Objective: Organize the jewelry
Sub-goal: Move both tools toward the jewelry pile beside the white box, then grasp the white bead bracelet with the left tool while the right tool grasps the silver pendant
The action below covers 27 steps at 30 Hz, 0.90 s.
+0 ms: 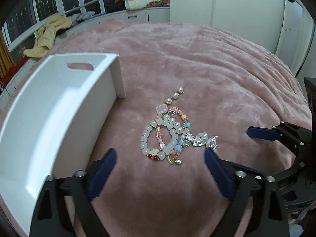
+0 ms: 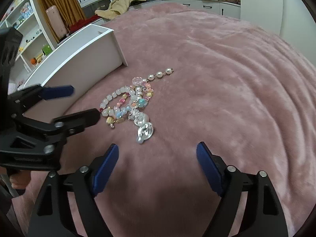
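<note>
A tangled pile of jewelry point(image 1: 167, 132) lies on the pink blanket: a white bead bracelet point(image 1: 146, 140), a multicoloured bead bracelet point(image 1: 183, 118), a pearl strand point(image 1: 174, 94) and silver earrings point(image 1: 201, 140). It also shows in the right wrist view point(image 2: 130, 102). A white empty tray point(image 1: 49, 106) with a handle slot stands to the left of the pile. My left gripper point(image 1: 160, 156) is open, just short of the pile. My right gripper point(image 2: 158, 150) is open, just short of the silver earring point(image 2: 145, 131).
The pink blanket point(image 1: 217, 63) covers the whole bed. The right gripper shows at the right edge of the left wrist view point(image 1: 276, 134). The left gripper shows at the left of the right wrist view point(image 2: 59, 106). Shelves, a window ledge and a yellow cloth point(image 2: 122, 4) lie behind.
</note>
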Available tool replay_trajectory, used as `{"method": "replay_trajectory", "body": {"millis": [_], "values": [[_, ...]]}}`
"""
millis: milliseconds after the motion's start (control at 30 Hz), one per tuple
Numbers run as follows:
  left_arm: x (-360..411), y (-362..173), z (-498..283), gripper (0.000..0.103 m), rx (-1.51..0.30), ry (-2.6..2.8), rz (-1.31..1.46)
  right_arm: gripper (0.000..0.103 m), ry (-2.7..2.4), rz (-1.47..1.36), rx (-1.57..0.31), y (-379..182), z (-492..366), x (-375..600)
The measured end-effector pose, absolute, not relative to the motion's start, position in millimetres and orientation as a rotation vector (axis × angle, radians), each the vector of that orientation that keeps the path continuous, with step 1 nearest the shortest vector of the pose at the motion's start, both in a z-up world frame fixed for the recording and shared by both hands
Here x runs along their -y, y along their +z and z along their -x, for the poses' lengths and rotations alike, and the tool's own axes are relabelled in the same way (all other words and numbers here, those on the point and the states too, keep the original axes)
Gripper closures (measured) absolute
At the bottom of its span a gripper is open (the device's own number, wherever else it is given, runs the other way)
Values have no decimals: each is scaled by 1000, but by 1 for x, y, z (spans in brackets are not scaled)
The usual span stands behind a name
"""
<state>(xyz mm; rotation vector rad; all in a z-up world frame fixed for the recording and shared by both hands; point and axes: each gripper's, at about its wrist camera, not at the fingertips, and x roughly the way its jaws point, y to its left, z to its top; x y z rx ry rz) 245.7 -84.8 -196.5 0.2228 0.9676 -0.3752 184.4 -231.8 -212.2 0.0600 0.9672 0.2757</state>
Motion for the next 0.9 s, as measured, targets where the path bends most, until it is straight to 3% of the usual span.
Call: {"method": "replay_trajectory", "body": {"millis": [100, 233, 333, 400, 500, 567, 600, 667, 767, 833, 900], "values": [[88, -211, -257, 30, -1000, -355, -241, 25, 292, -73, -957, -218, -191, 231], [89, -224, -266, 31, -1013, -342, -261, 33, 299, -51, -949, -221, -198, 225], [86, -232, -276, 33, -1021, -337, -248, 33, 301, -36, -944, -226, -201, 222], [84, -237, -280, 40, -1034, -335, -239, 35, 323, -21, -930, -227, -201, 218], [82, -239, -282, 48, -1038, -349, -216, 47, 305, 14, -940, -232, -205, 213], [82, -239, -281, 57, -1040, -357, -203, 66, 289, 37, -940, -234, -206, 211], [82, -238, -279, 63, -1041, -360, -200, 70, 284, 36, -935, -234, -206, 212], [81, -235, -276, 67, -1032, -362, -202, 88, 283, 24, -928, -233, -205, 214], [81, -235, -274, 75, -1030, -362, -201, 88, 281, 23, -918, -232, -202, 214], [79, -234, -273, 90, -1025, -353, -196, 88, 284, 26, -908, -229, -199, 213], [73, -232, -274, 94, -1033, -367, -149, 88, 284, 22, -898, -226, -195, 214]]}}
